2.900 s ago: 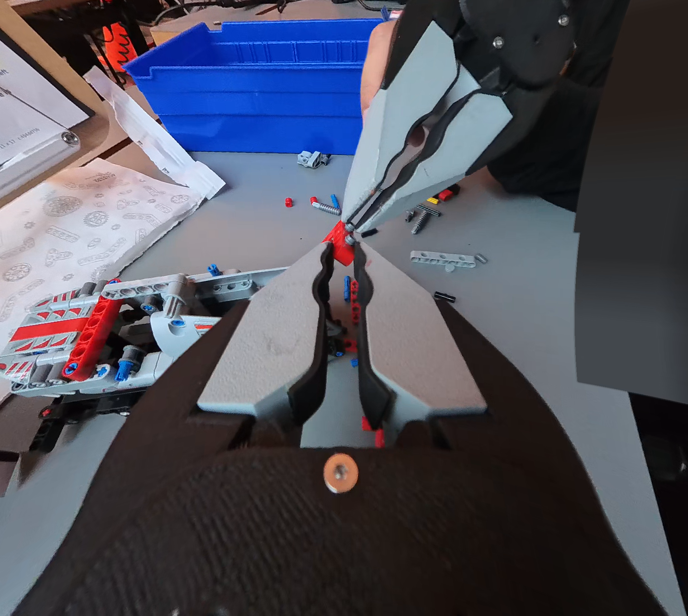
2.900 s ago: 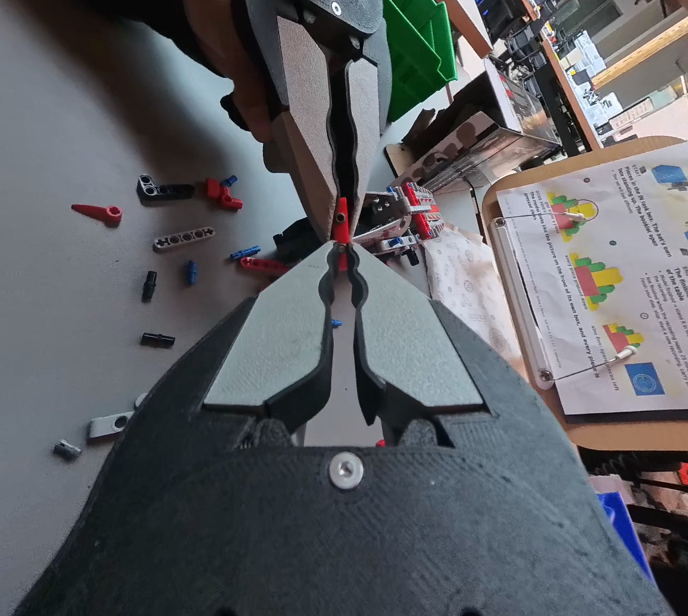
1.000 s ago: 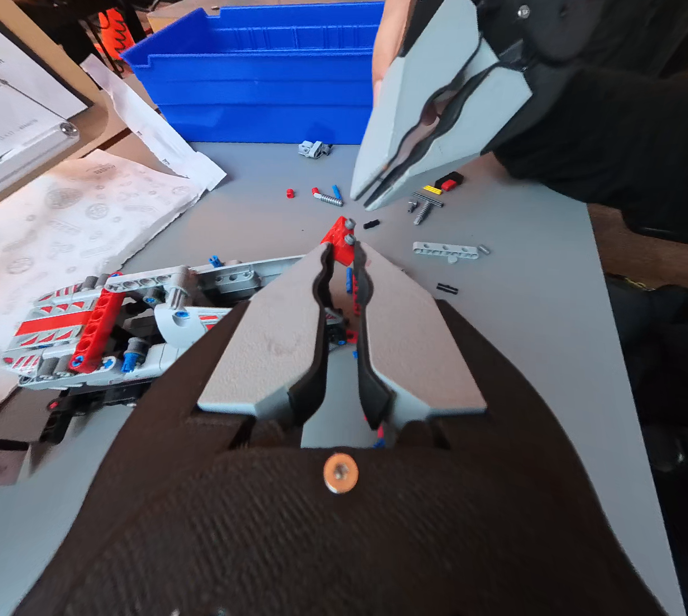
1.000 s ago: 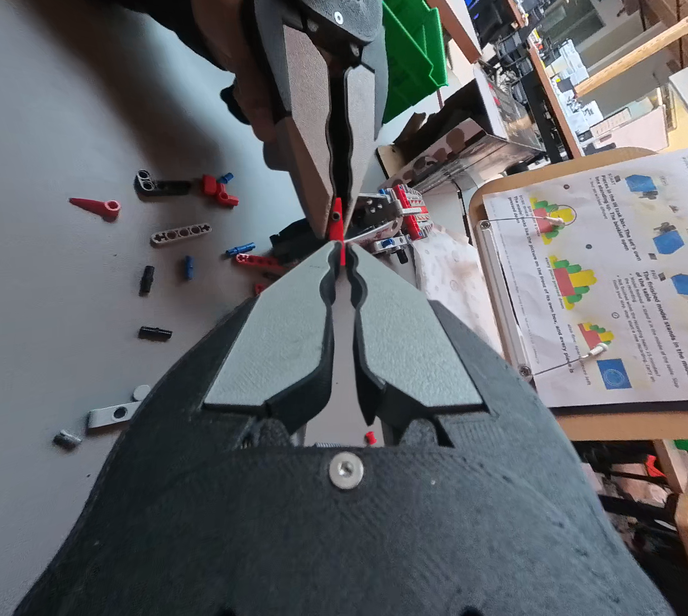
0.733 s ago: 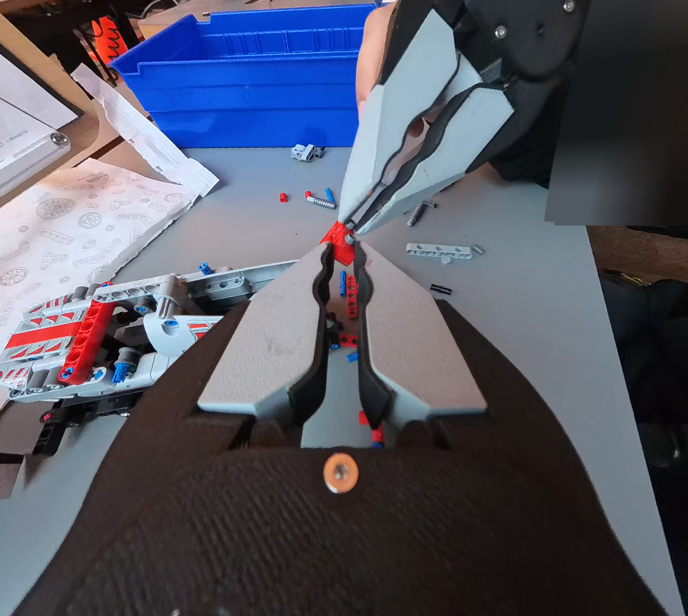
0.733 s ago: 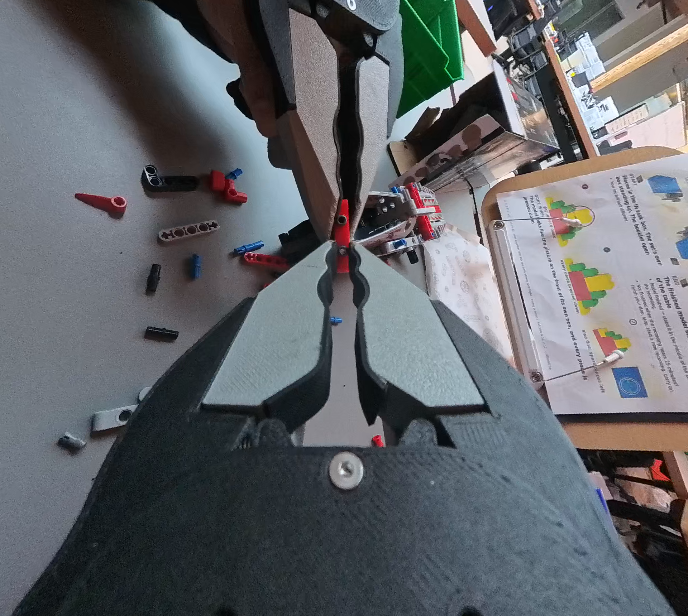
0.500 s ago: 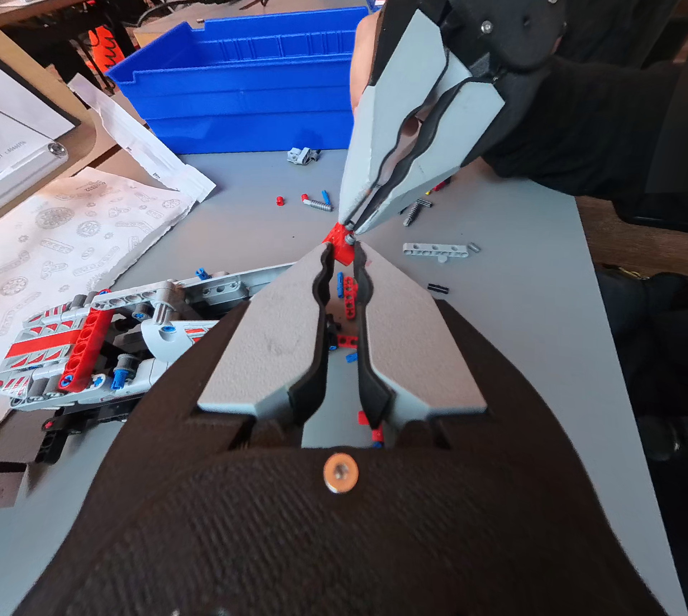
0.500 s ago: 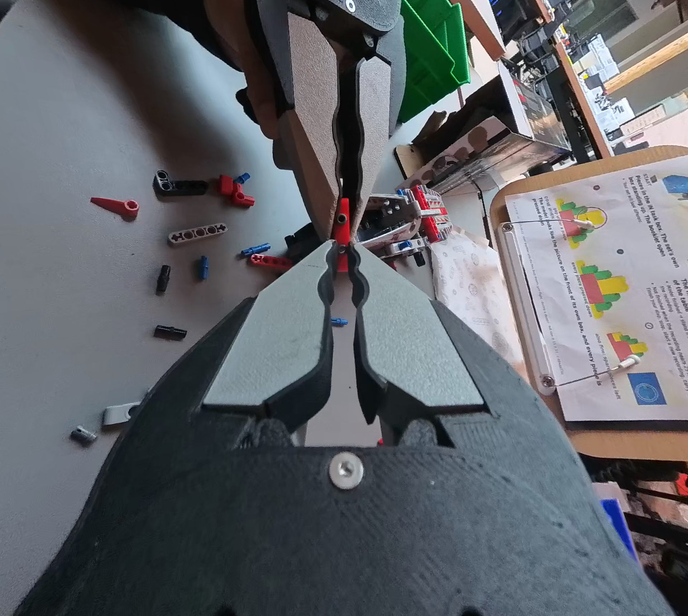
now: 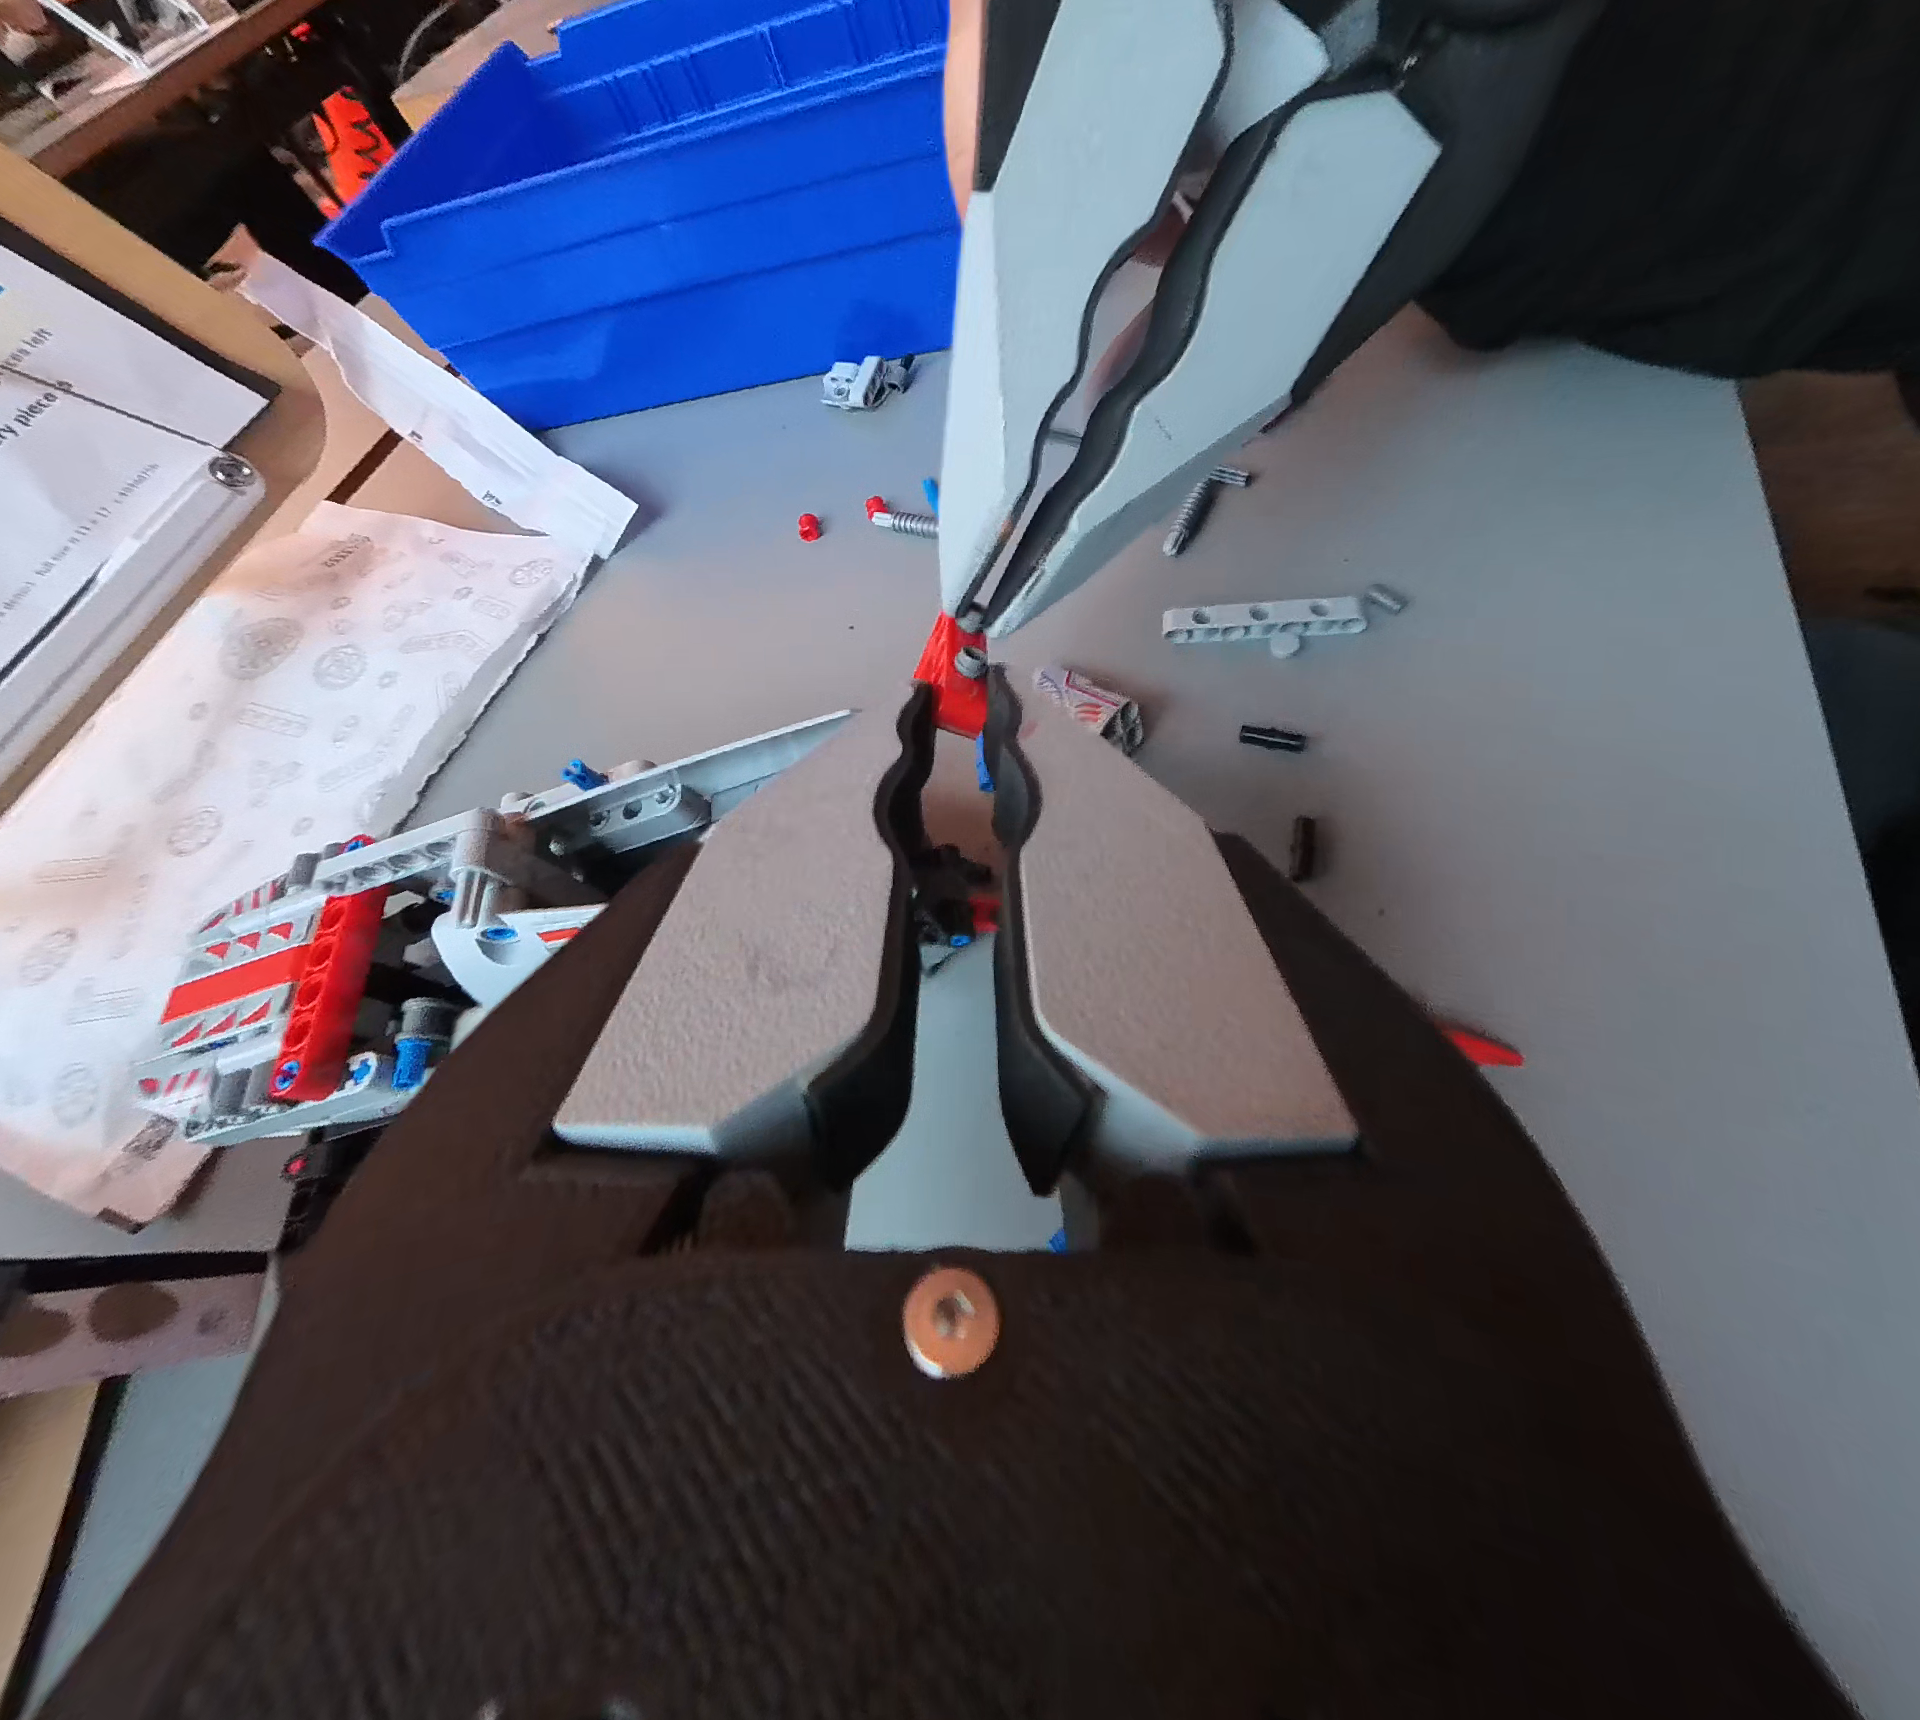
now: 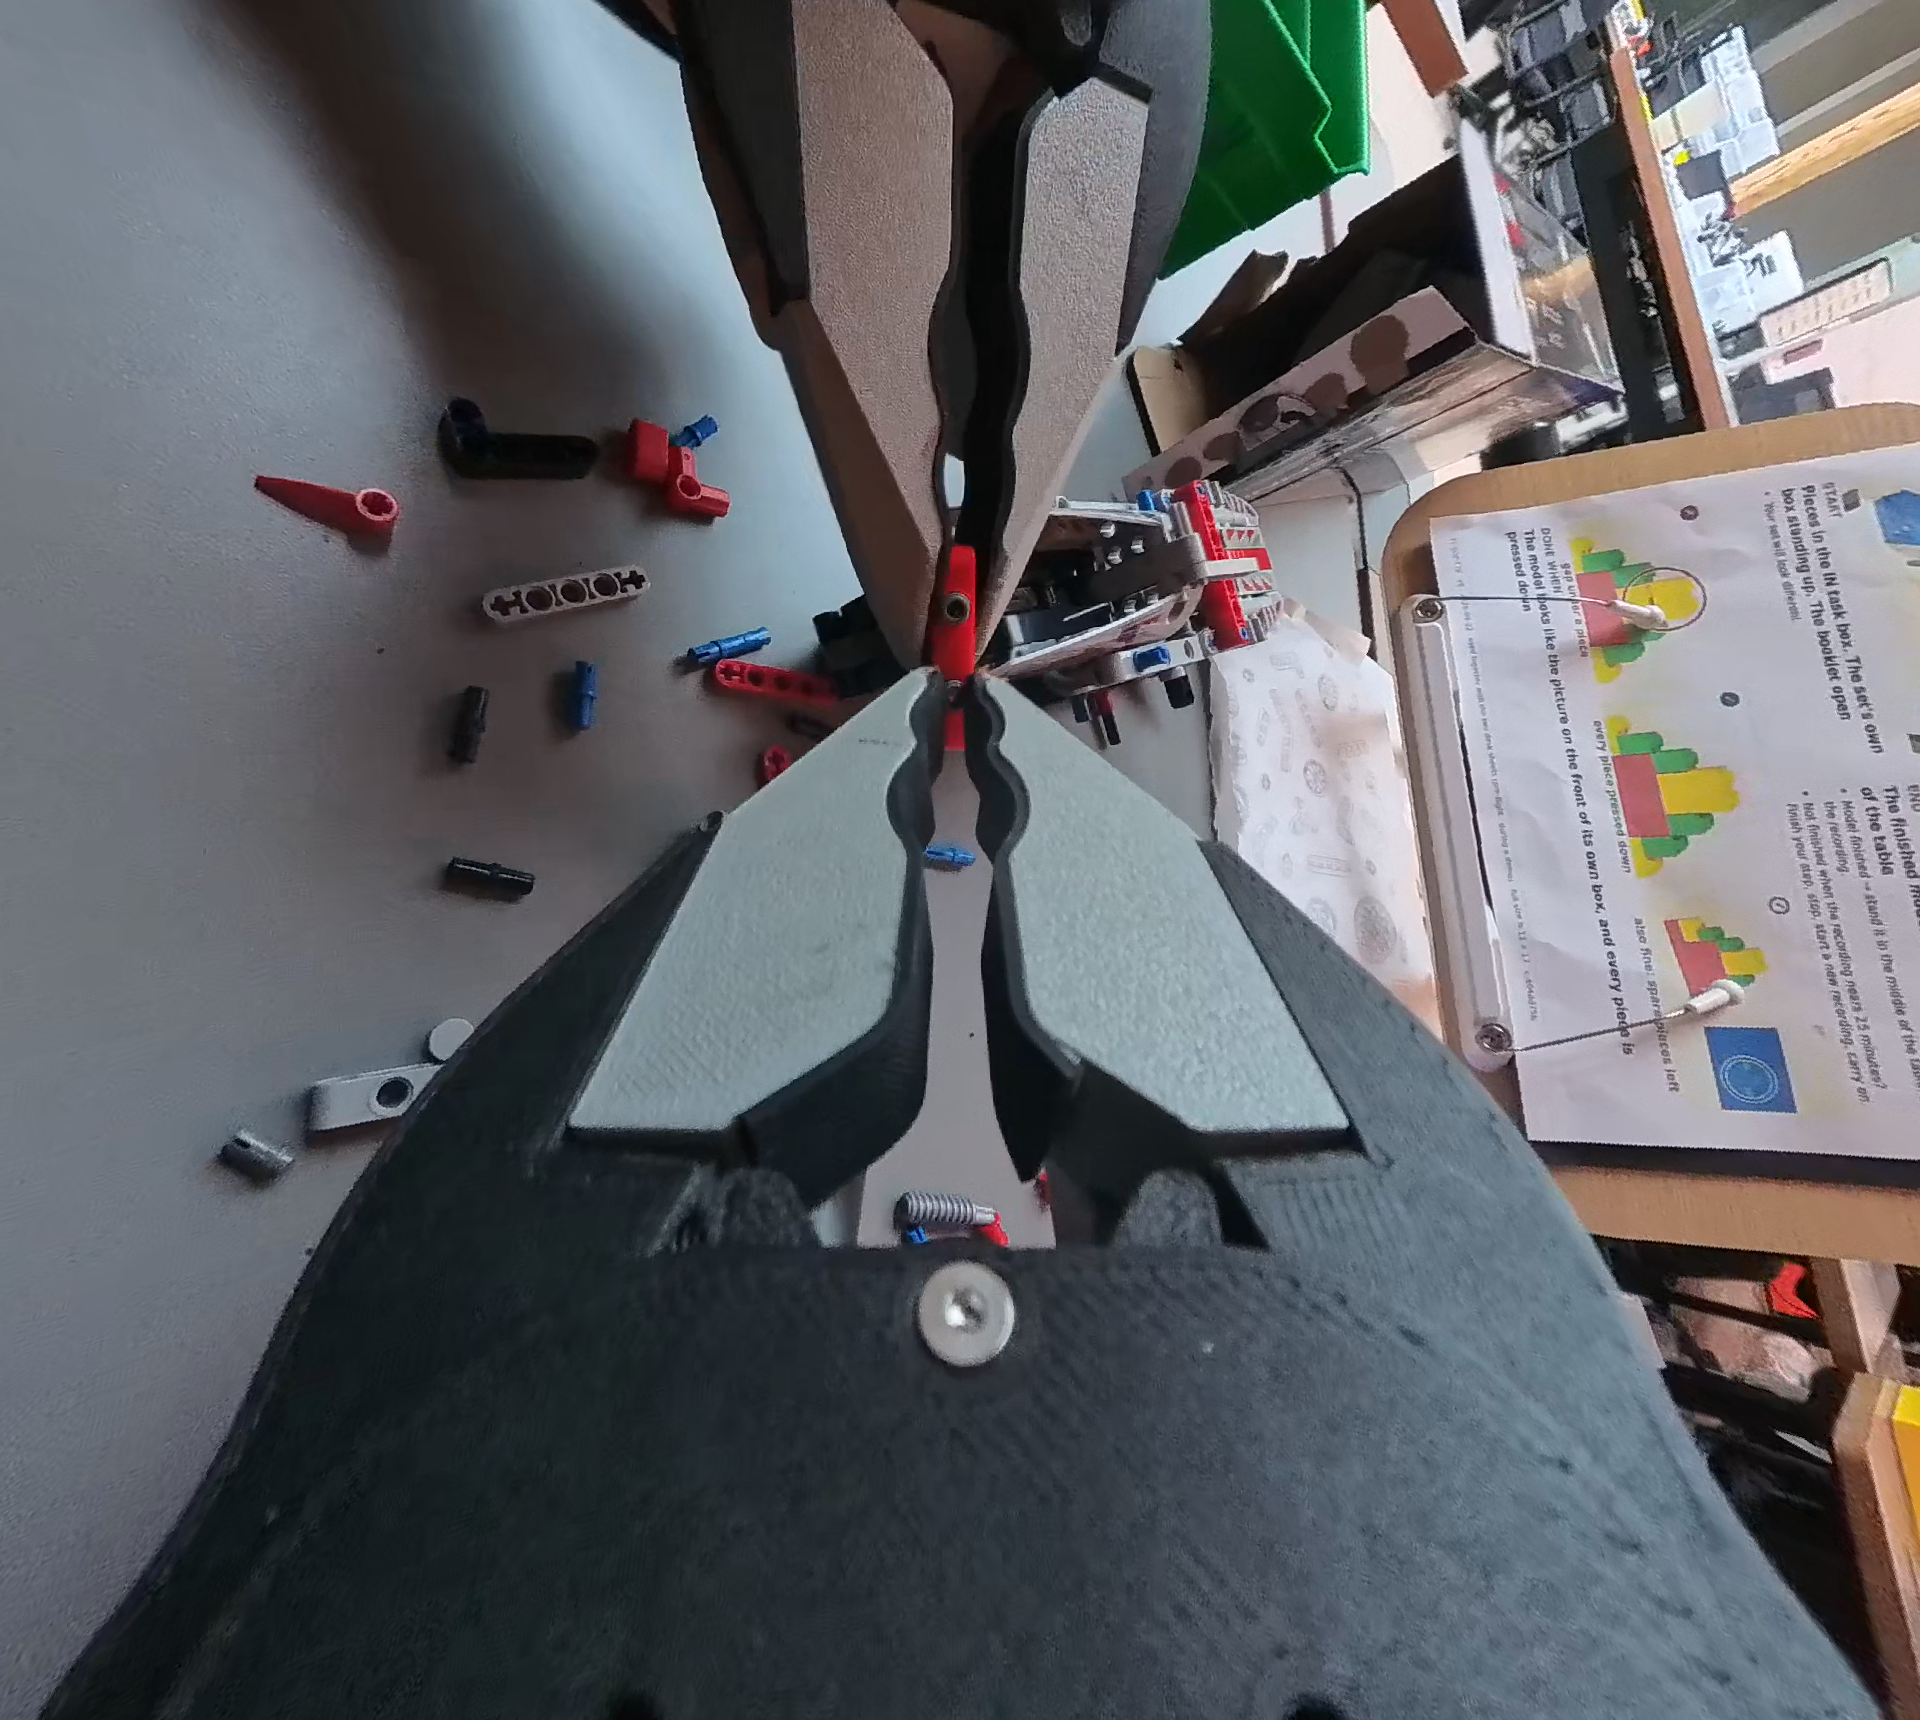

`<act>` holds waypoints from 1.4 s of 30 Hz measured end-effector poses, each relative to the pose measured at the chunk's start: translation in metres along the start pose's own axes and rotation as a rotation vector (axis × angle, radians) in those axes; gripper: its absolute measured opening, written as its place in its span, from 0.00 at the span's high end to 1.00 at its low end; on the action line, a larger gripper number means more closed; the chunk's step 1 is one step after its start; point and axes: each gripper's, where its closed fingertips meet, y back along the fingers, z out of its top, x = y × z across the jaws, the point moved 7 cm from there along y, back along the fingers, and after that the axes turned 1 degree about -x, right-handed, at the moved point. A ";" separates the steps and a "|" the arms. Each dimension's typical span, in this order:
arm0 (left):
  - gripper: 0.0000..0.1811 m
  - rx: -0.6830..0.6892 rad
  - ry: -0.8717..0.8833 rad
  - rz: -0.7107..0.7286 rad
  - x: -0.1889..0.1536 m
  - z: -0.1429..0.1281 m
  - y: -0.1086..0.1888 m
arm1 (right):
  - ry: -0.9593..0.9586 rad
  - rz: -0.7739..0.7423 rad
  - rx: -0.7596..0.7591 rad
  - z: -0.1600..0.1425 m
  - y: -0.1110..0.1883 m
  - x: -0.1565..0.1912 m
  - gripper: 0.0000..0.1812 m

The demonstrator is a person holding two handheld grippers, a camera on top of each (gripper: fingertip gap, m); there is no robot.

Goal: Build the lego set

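While the red piece sits pinched in the left gripper at frame centre, the right gripper closes on its grey pin. Half-built model lies lower left; many loose parts remain. Blue bin, upper centre, contents hidden.

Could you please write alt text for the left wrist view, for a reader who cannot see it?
The left gripper pinches a small red Lego piece at its fingertips, and the right gripper meets the same piece from above. Below lie a grey table strewn with loose parts, a half-built grey-and-red model at left, and a blue bin behind.
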 end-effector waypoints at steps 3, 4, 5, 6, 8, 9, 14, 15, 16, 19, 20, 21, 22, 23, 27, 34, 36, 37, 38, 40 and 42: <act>0.96 -0.002 0.000 0.001 0.000 0.000 0.000 | 0.007 -0.008 0.000 0.001 0.001 0.000 1.00; 0.96 -0.004 0.004 0.002 0.000 0.000 0.000 | 0.009 -0.012 -0.001 0.001 0.001 0.000 1.00; 0.96 -0.005 0.008 0.001 0.000 0.000 0.000 | 0.007 -0.012 -0.002 0.001 0.002 -0.001 1.00; 0.96 -0.004 0.012 0.000 0.001 0.000 0.000 | 0.006 -0.013 -0.001 0.001 0.002 -0.001 1.00; 0.96 0.001 0.011 0.003 0.001 -0.001 -0.001 | 0.011 -0.016 0.004 0.001 0.001 0.000 1.00; 0.96 0.003 0.011 0.006 0.001 -0.001 -0.001 | 0.014 -0.019 0.005 0.001 0.001 -0.001 1.00; 0.96 0.046 0.002 0.031 0.008 -0.011 -0.002 | -0.017 -0.073 -0.100 0.005 0.009 -0.008 1.00; 0.96 -0.013 0.059 -0.013 0.007 -0.007 -0.001 | -0.044 -0.074 -0.130 0.005 0.011 -0.010 1.00; 0.96 -0.063 0.125 -0.044 0.007 -0.001 0.001 | -0.063 -0.068 -0.130 0.002 0.011 -0.011 1.00; 0.96 -0.028 0.125 -0.018 0.011 -0.006 -0.001 | -0.099 -0.058 -0.123 -0.002 0.009 -0.013 1.00; 0.96 -0.020 0.127 -0.022 0.010 -0.008 -0.002 | -0.125 -0.059 -0.138 -0.004 0.010 -0.015 1.00; 0.96 -0.020 0.132 -0.027 0.010 -0.009 -0.003 | -0.151 -0.051 -0.155 -0.006 0.012 -0.018 1.00; 0.96 -0.018 0.129 -0.023 0.011 -0.009 -0.003 | -0.187 -0.028 -0.167 -0.009 0.013 -0.020 1.00; 0.96 -0.017 0.126 -0.017 0.012 -0.009 -0.002 | -0.240 0.026 -0.170 -0.014 0.014 -0.020 1.00; 0.96 -0.056 0.168 -0.005 0.018 -0.009 0.001 | -0.459 0.344 -0.105 -0.038 0.010 -0.010 1.00; 0.95 -0.096 0.184 0.000 0.021 -0.007 0.004 | -0.314 0.475 0.116 -0.055 -0.005 0.023 1.00; 0.96 -0.096 0.181 0.001 0.021 -0.007 0.004 | -0.330 0.495 0.142 -0.062 -0.005 0.024 1.00; 0.96 -0.098 0.180 -0.001 0.021 -0.007 0.004 | -0.346 0.512 0.167 -0.067 -0.005 0.026 1.00; 0.96 -0.100 0.180 -0.002 0.020 -0.006 0.004 | -0.356 0.525 0.201 -0.073 -0.006 0.027 0.99; 0.95 -0.096 0.178 -0.001 0.020 -0.007 0.003 | -0.364 0.524 0.193 -0.071 -0.007 0.026 0.96; 0.95 -0.094 0.174 -0.001 0.020 -0.007 0.003 | -0.340 0.501 0.157 -0.066 -0.004 0.025 0.95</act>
